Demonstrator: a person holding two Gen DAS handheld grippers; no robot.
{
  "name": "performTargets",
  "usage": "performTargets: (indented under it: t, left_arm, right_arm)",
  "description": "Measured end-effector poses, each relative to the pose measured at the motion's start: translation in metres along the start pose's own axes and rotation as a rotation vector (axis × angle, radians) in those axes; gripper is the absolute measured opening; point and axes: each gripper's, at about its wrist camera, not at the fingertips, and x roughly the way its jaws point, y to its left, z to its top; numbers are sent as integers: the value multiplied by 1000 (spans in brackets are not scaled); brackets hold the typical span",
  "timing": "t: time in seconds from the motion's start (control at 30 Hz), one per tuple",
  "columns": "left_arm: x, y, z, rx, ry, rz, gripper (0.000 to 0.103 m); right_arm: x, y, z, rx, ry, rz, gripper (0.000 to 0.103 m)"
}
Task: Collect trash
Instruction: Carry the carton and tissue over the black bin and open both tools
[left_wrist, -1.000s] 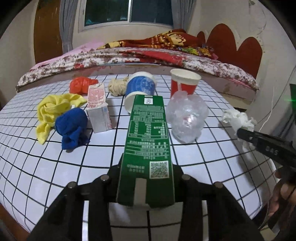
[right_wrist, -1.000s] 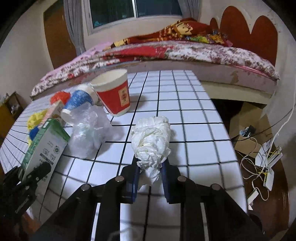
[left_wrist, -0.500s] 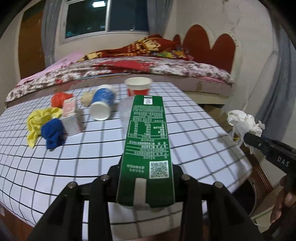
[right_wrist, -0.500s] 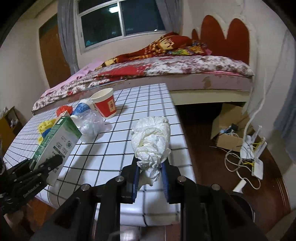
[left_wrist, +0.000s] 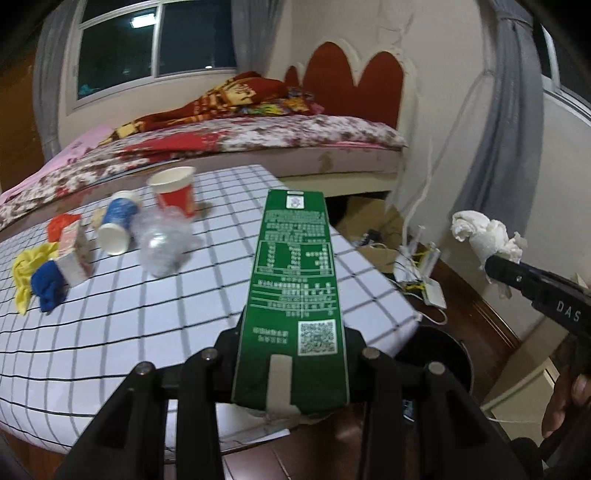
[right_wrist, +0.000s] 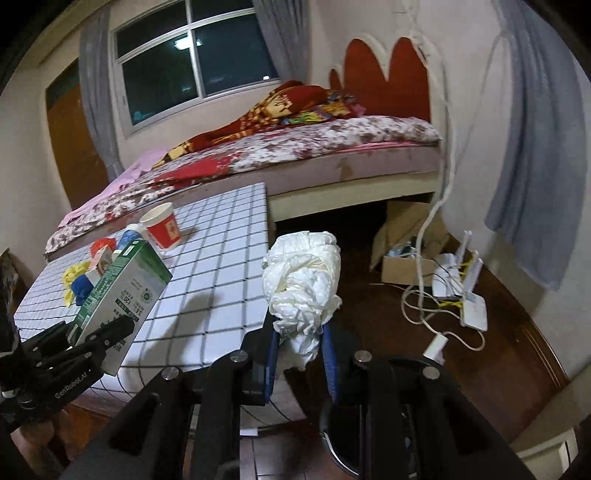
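- On the far-left part of the white grid-patterned table (left_wrist: 155, 306), which serves as landmark, lie a crumpled yellow cloth (left_wrist: 27, 264), a bunched blue cloth (left_wrist: 48, 284), a small red-and-white carton (left_wrist: 75, 251) and an orange scrap (left_wrist: 61, 223) behind them.
- Nearer the table's middle, a blue-and-white paper cup (left_wrist: 118, 225) lies on its side, a crushed clear plastic bottle (left_wrist: 162, 240) lies just beside it, and a red paper cup (left_wrist: 174, 192) stands upright behind.
- Over the table's near right corner, the left gripper (left_wrist: 291, 363) is clamped on the base of a tall green drink carton (left_wrist: 293, 291), which is lifted clear of the table and points away from the camera.
- Past the table's right edge, over the dark wooden floor (right_wrist: 461, 347), the right gripper (right_wrist: 299, 360) pinches the lower end of a crumpled white paper wad (right_wrist: 303, 280) between its blue pads (right_wrist: 271, 354), holding it in the air.
- Below the table's right corner stands a round black bin (left_wrist: 439, 354), only partly visible; further right on the floor lie white cables and a router (right_wrist: 458, 291).
- Judged from this, the step in hand is the carry: both pieces of trash are off the table and heading for the bin.
- Next, each gripper should be brought directly above the bin's mouth and opened there; the long carton likely needs tipping downward so it does not catch on the rim.
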Motion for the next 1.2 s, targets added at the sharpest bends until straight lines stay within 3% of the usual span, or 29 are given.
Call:
performTargets:
  t: [0.37,0.63,0.93,1.2]
  left_arm:
    - [1,-77,-18,103,49,-129,39]
    - [18,-123,-41,158,135,-219,39]
    - [63,-151,-58,180,257,-245,39]
    - [93,-164,-63,162,336,-253,38]
  right_arm:
    - [-31,-70,-40,88,39,-102,23]
    - [-40,-107,-63,147,68,-141,23]
    - [-8,-147,-93,190,171,-136,23]
    - [36,-160,-109,210,255,-108,23]
